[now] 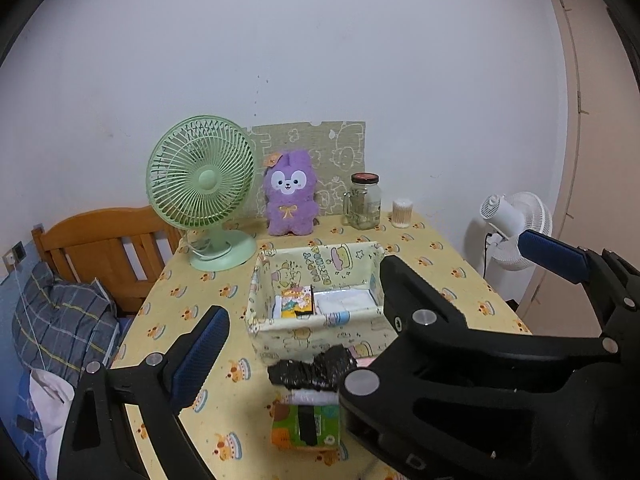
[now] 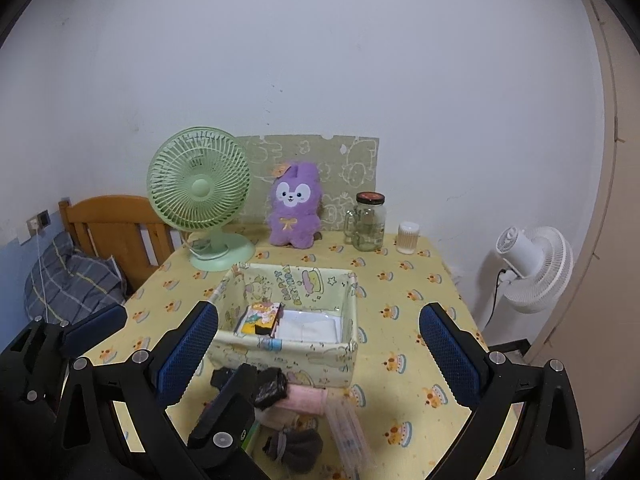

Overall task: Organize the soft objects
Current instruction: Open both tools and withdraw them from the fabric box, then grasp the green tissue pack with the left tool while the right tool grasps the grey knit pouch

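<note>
**A:** Both claws are spread wide and hold nothing. The right claw [image 2: 320, 308] hangs above the near edge of the bench [image 2: 400, 280]. The left claw [image 2: 182, 340] sits close on its left, and one of its fingers reaches in under the right claw's span.

**B:** That crowding is my first worry. If either claw closes or swings sideways, finger could strike finger before anything is gripped.

**A:** The soft things lie in a heap just below and ahead of the claws: a black crumpled bundle [image 2: 272, 388], a pink roll [image 2: 304, 398] touching it, and a dark grey knot of cloth [image 2: 296, 446] nearer still.

**B:** They're packed tight, so a pinch on the black bundle may catch the pink roll too, or drag it off the heap. The clear packet [image 2: 348, 432] beside them looks slippery and could skid away.

**A:** The fabric basket [image 2: 280, 356] stands just beyond the heap. It already has a printed packet and something white and flat inside.

**B:** Its walls look limp. A claw coming in low could fold the near wall inward or shove the whole basket along the cloth.

**A:** What about the purple plush [image 2: 294, 210], far ahead by the wall?

**B:** It sits between the green fan [image 2: 200, 200] and the glass jar [image 2: 370, 222]. A wide-open claw reaching for it could clip the jar, and the jar would probably tip.
</note>
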A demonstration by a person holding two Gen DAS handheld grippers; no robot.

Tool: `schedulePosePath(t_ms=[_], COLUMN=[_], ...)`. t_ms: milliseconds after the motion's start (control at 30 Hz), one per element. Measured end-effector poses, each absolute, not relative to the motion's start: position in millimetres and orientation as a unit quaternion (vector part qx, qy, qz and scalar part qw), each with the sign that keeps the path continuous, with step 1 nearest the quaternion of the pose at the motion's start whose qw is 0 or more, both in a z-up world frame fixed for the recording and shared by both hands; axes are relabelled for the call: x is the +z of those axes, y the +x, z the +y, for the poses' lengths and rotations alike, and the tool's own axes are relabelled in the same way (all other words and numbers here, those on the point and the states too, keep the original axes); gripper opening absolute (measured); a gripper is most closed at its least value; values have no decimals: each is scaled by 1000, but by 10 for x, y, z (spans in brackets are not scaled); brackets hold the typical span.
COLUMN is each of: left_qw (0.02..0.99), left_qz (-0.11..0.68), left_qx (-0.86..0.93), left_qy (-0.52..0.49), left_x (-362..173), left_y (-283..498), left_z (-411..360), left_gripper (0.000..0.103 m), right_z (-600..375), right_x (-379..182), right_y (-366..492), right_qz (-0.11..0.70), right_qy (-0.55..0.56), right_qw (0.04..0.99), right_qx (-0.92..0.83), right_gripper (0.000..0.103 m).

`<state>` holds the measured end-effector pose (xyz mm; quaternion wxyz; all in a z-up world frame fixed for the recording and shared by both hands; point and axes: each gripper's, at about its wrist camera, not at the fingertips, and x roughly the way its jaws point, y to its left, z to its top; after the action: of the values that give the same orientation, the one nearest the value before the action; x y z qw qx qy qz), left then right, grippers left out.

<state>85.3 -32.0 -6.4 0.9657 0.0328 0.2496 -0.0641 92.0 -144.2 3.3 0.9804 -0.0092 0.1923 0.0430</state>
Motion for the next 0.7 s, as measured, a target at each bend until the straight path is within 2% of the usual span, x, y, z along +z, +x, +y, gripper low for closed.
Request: schedulePosePath(t_ms=[700], left_qw=[960], left_qz=[271], left_qx=[-52], left_qy=[37], left_x=[-598], left_y=[575], left_z=[-313], left_gripper=[94], right_z=[-1432], right_x=[-545], right_y=[677], right_qz=[222], right_qy=[16], right_qw=[974], right_qx=[40], right_gripper=[102])
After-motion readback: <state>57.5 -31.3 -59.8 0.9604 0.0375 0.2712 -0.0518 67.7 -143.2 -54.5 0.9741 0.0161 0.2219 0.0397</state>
